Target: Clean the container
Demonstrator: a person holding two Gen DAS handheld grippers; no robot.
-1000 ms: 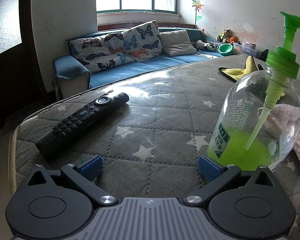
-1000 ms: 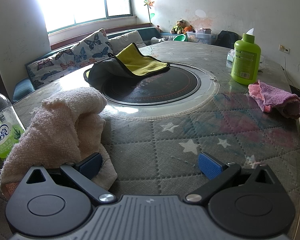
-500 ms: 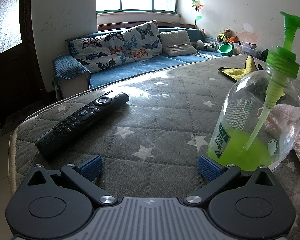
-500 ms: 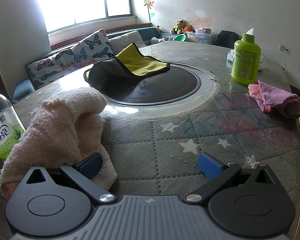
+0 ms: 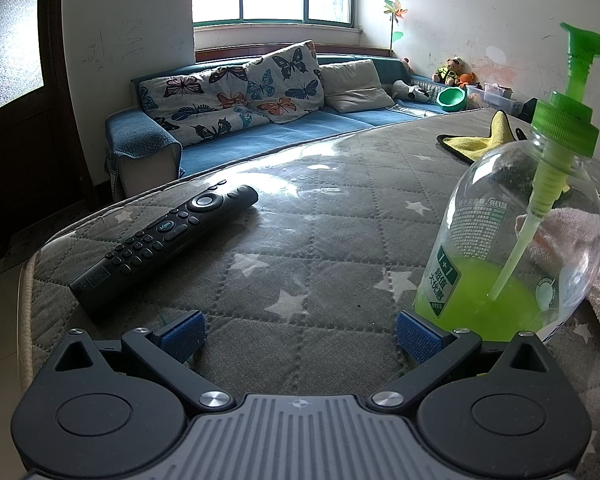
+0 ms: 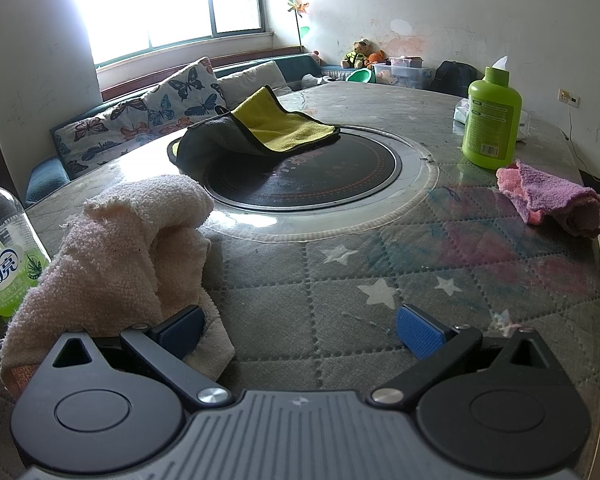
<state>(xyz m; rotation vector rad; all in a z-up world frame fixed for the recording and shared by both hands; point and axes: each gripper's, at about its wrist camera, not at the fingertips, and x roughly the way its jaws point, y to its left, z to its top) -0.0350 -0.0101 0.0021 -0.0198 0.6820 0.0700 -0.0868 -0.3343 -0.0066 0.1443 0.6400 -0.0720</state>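
Pump bottle (image 5: 512,240), clear, smooth and a third full of green soap, stands on the bench (image 5: 300,240) just beside your left gripper (image 5: 300,332), both sets of jaws spread and empty; take its rounded body low, since it looks slippery and top-heavy.

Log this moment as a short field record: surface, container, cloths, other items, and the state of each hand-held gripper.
surface: round table with grey star-quilted cover under a clear sheet
container: clear pump bottle, upright, green liquid in the bottom part, green pump on top
nearest cloth: pale pink towel, bunched beside the pump bottle
other cloths: yellow and grey cloth on the dark centre disc; pink-purple cloth
other items: black remote; opaque green bottle
left hand-held gripper: open, empty
right hand-held gripper: open, empty
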